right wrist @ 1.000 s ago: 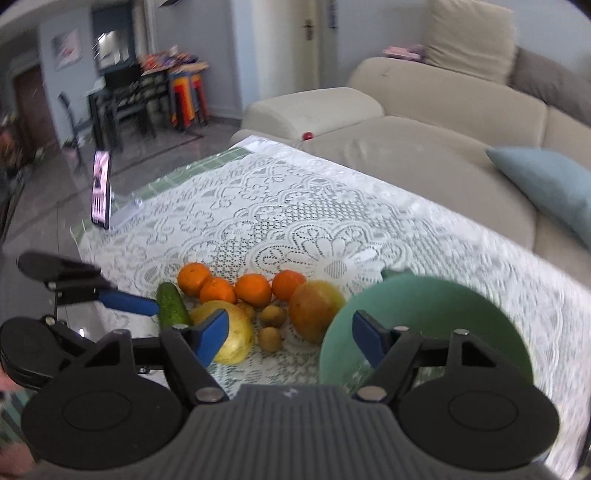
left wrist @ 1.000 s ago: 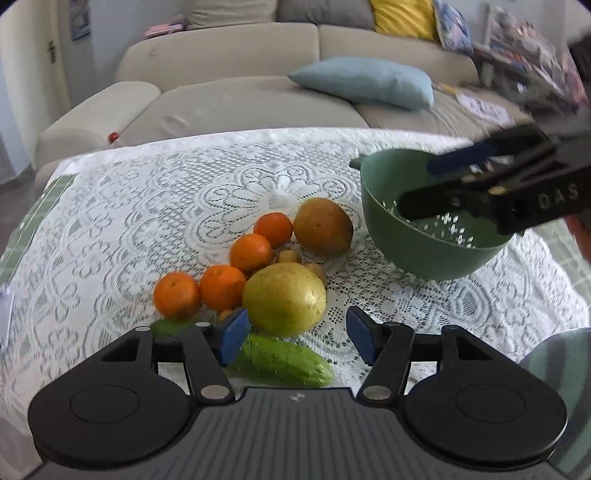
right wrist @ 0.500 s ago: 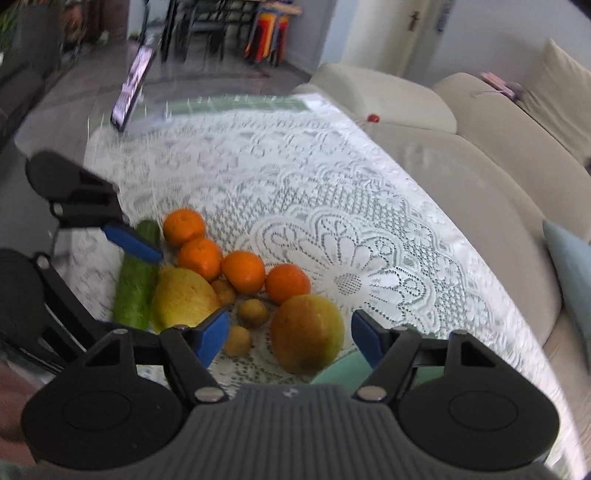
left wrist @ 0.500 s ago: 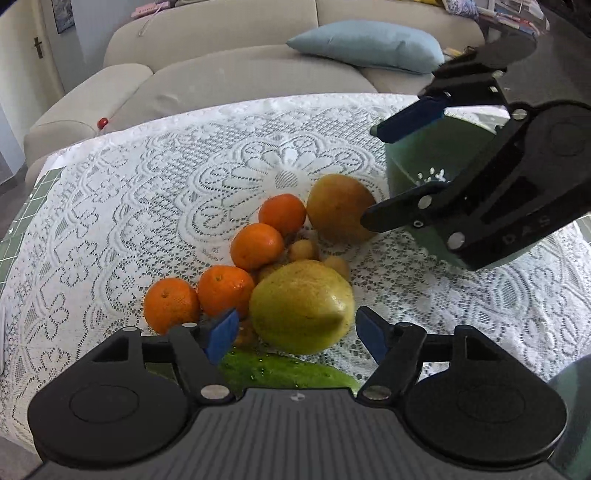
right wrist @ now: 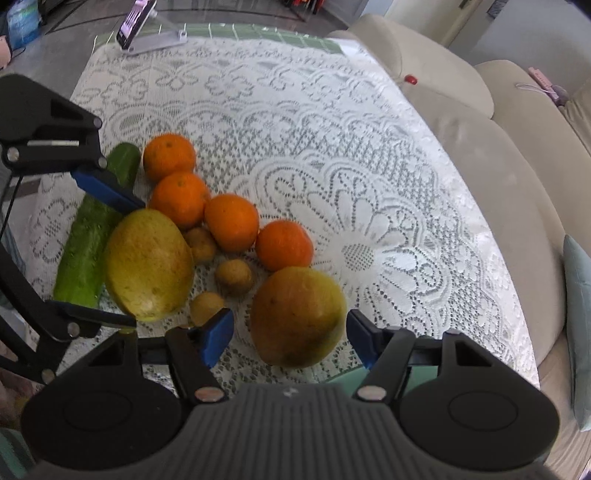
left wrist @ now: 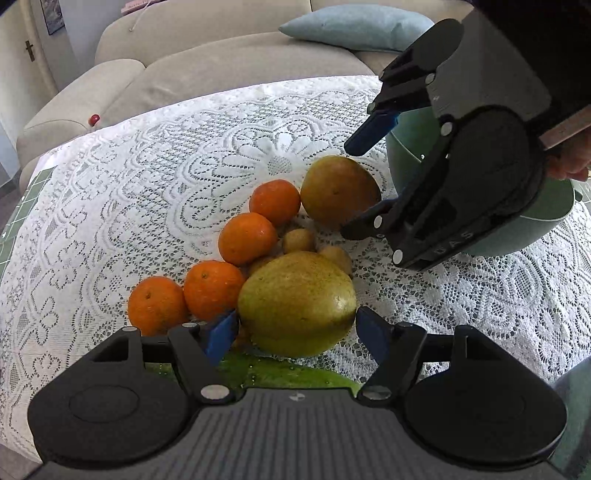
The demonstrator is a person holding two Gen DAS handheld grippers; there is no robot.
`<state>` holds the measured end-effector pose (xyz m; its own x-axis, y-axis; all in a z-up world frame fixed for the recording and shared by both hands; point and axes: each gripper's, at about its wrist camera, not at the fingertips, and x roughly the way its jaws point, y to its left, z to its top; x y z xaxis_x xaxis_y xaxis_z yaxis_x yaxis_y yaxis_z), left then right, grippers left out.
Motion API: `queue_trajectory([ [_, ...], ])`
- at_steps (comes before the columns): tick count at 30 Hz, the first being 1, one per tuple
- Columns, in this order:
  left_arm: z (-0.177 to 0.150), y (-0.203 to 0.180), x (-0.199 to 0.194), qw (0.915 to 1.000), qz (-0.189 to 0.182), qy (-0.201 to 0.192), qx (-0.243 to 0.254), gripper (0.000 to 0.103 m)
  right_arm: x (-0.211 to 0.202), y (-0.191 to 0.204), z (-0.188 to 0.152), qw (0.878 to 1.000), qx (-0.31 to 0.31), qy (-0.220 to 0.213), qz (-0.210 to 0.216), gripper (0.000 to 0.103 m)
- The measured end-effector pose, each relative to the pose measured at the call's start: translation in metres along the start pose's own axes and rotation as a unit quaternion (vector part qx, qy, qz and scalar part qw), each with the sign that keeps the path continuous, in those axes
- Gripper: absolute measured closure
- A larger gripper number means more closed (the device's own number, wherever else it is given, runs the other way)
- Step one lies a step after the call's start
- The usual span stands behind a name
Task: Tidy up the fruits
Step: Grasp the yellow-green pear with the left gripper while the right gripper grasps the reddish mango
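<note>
A pile of fruit lies on the lace tablecloth: several oranges, small brown fruits, a cucumber, a yellow-green mango and an orange-green mango. My left gripper is open, its fingers on either side of the yellow-green mango. My right gripper is open around the orange-green mango. The green bowl stands at the right, mostly behind the right gripper.
A beige sofa with a blue cushion runs along the table's far side. A phone on a stand sits at the table's far corner in the right wrist view. A small red ball rests on the sofa.
Both grippers have moved down and in toward the fruit pile. The left one now brackets the yellow-green mango, the right one the orange-green mango. Both stay open.
</note>
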<state>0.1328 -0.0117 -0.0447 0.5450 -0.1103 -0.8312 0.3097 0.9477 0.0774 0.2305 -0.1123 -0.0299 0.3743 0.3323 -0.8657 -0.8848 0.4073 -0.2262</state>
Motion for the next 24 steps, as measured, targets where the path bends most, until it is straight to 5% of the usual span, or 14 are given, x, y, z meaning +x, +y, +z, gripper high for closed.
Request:
queue_trajectory([
  [24, 0.003, -0.004, 0.014, 0.9996, 0.003, -0.025, -0.015, 0.016, 0.029, -0.001, 0.002, 0.999, -0.022, 0.030, -0.010, 0.040],
])
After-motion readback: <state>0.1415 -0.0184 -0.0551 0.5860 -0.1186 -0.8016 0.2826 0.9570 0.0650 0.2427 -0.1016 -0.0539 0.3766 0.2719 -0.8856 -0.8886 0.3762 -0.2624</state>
